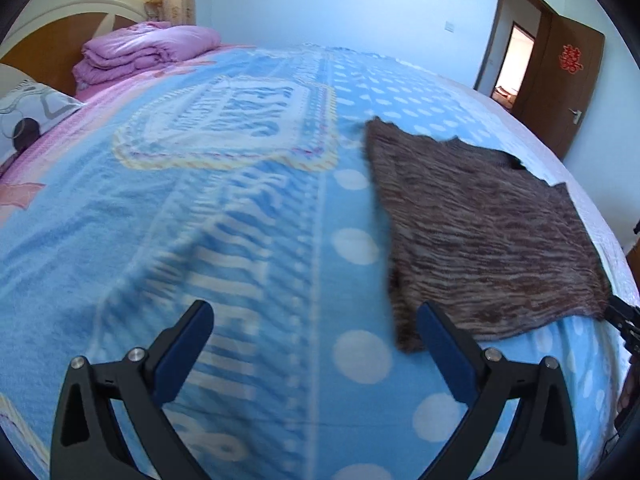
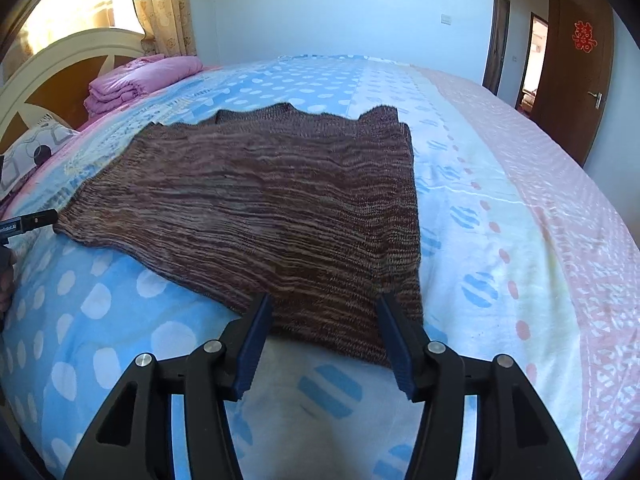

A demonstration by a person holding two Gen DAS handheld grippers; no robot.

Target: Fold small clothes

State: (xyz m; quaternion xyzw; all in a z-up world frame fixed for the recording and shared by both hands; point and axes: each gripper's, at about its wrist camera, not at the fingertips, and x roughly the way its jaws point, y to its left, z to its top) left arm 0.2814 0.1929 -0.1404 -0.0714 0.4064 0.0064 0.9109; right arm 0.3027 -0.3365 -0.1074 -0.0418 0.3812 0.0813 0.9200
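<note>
A brown striped knit garment (image 2: 256, 208) lies flat on the bed, its near edge towards me; it also shows in the left wrist view (image 1: 488, 232) at the right. My left gripper (image 1: 316, 316) is open and empty above the blue blanket, its right finger beside the garment's near left corner. My right gripper (image 2: 324, 308) is open and empty, its fingertips over the garment's near right edge. The left gripper's tip (image 2: 32, 220) shows at the garment's left corner in the right wrist view.
The bed is covered by a blue dotted blanket (image 1: 200, 240) with a pink and white band (image 2: 540, 220) at the right. A folded pink quilt (image 1: 148, 52) and a pillow (image 1: 28, 116) lie by the headboard. A brown door (image 1: 560, 80) stands open at the far right.
</note>
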